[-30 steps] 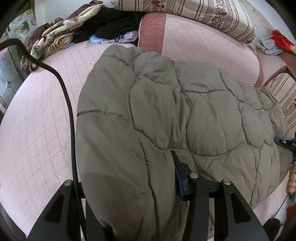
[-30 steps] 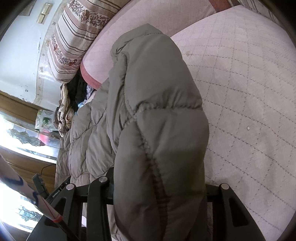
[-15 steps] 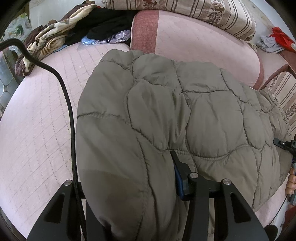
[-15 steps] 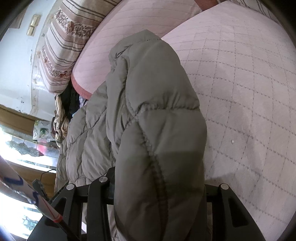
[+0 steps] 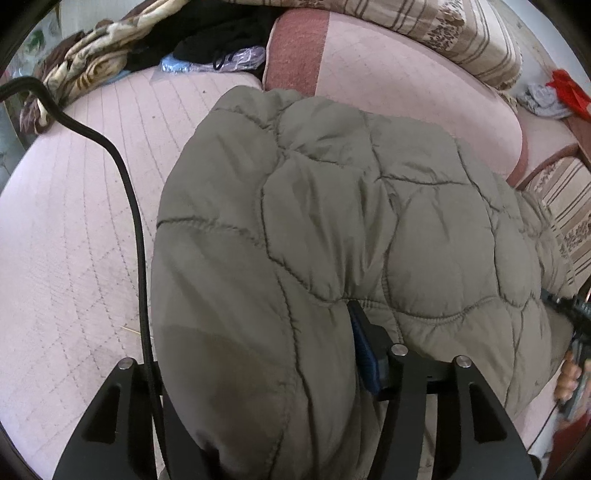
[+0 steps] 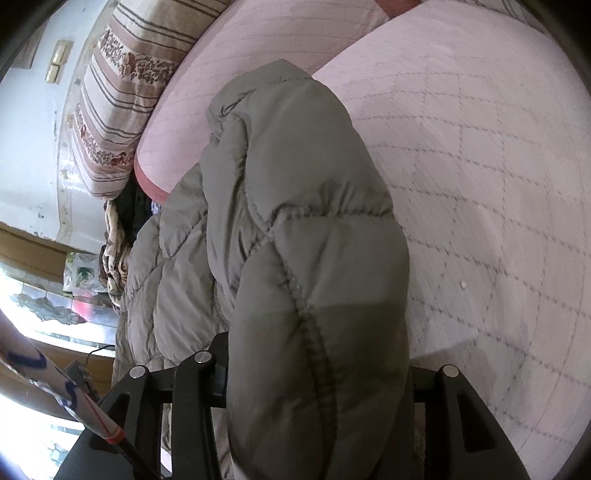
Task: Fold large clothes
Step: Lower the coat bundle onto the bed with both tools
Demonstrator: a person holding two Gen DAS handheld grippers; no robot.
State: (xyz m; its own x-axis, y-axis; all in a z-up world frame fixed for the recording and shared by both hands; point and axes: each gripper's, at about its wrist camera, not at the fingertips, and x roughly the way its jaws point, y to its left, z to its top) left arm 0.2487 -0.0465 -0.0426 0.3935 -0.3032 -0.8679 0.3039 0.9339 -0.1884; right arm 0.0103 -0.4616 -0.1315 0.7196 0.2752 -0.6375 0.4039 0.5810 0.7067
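The quilted olive jacket (image 5: 332, 229) fills the centre of the left wrist view, spread over the pink quilted bed cover (image 5: 74, 229), and sits a little lower on it than a second ago. The left gripper (image 5: 258, 369) has a thick fold between its fingers, jaws opening. The right gripper (image 6: 317, 373) likewise straddles a bulky fold, jaws opening slightly. The striped pillow (image 5: 461, 33) has slid toward the top edge.
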